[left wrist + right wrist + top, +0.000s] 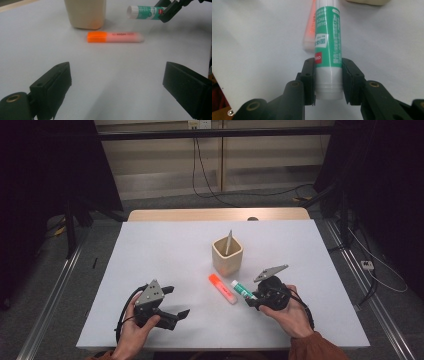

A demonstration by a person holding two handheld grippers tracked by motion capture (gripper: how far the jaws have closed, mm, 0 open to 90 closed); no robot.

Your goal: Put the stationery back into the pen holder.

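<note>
My right gripper grasps a green-and-white glue stick by its white end, raised above the bench, at five o'clock from the cup. My left gripper is released.

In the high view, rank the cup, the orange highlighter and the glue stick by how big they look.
1. Cup, clearly largest.
2. Orange highlighter.
3. Glue stick, though the right gripper hides one end, so its gap to the highlighter is unsure.
</note>
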